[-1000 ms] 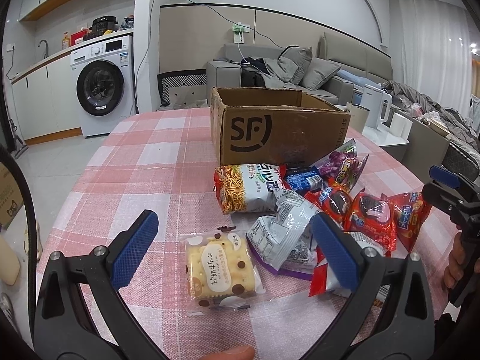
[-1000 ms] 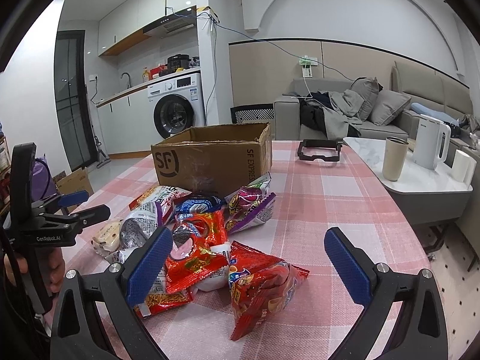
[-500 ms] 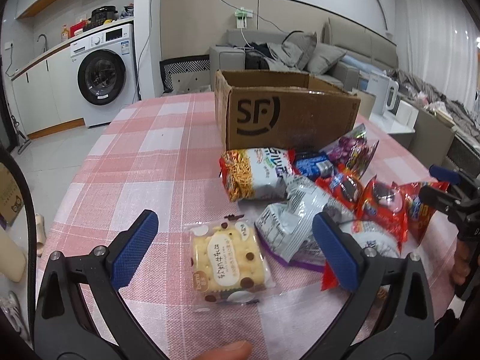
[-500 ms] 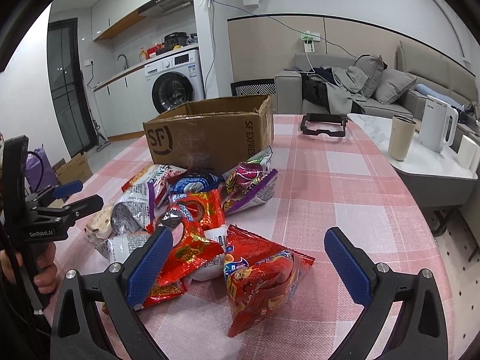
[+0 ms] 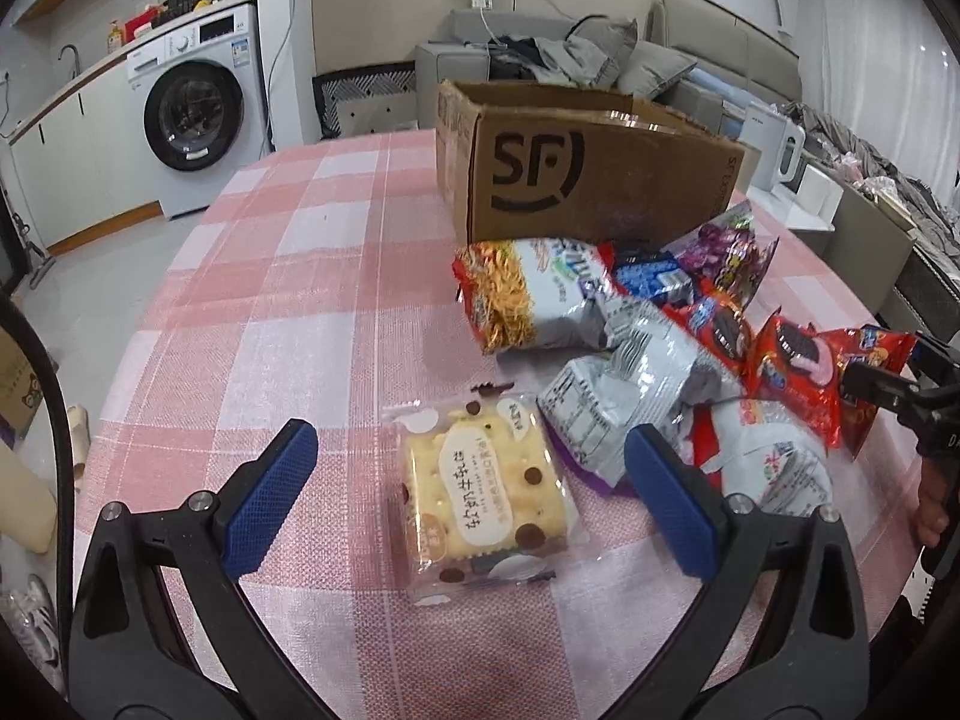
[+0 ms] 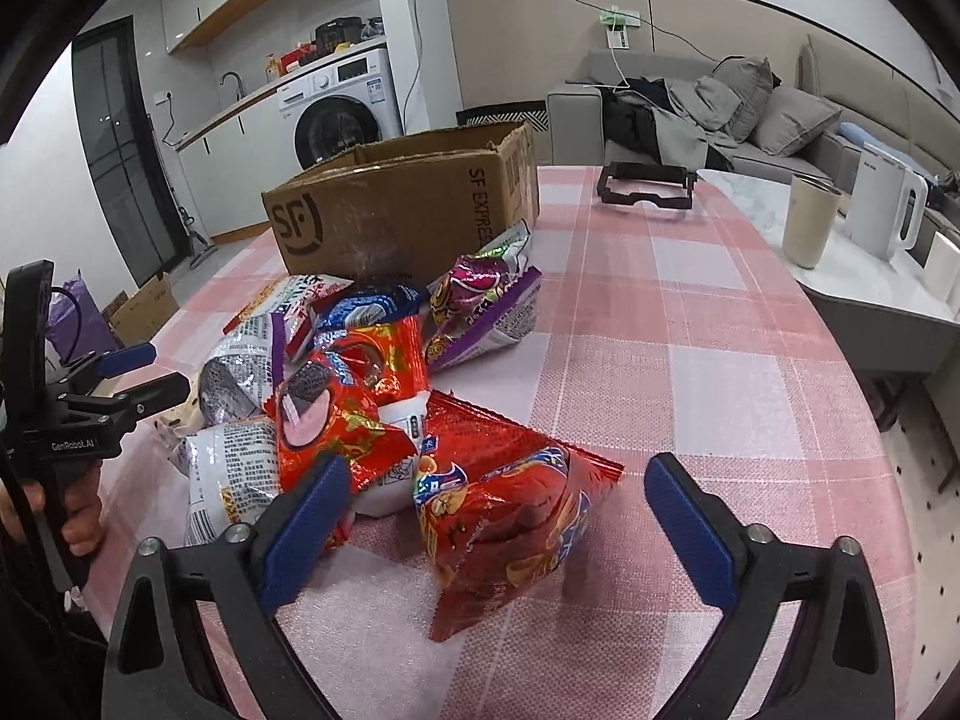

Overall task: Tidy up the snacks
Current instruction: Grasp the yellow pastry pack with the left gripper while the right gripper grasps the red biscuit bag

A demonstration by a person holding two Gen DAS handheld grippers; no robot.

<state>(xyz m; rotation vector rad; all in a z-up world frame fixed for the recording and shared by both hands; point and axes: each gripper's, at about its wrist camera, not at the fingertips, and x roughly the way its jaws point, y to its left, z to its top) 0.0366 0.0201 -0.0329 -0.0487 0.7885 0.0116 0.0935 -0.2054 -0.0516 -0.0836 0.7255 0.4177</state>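
A pile of snack packets lies on the pink checked tablecloth [image 5: 288,312] in front of an open cardboard box [image 5: 588,180] [image 6: 408,210]. My left gripper [image 5: 468,432] is open and hovers low over a clear packet of yellow crackers [image 5: 486,492], which lies between its blue pads without touching them. My right gripper [image 6: 498,468] straddles a red chip bag [image 6: 504,516]. Its jaws are closing, and the pads stand apart from the bag. In the right wrist view the left gripper [image 6: 120,372] shows at the left edge. The left wrist view has the right gripper [image 5: 888,372] at its right edge.
Noodle [image 5: 528,294], silver [image 5: 636,396], purple [image 6: 480,306] and red cookie packets [image 6: 342,414] crowd the pile. A black frame [image 6: 648,186] lies farther back on the table. A cup [image 6: 807,228] and a white kettle [image 6: 885,210] stand on a side table to the right.
Both grippers have tilted down and moved closer to the snacks. The cracker packet now sits between the left pads. The right jaws have narrowed a little around the red chip bag.
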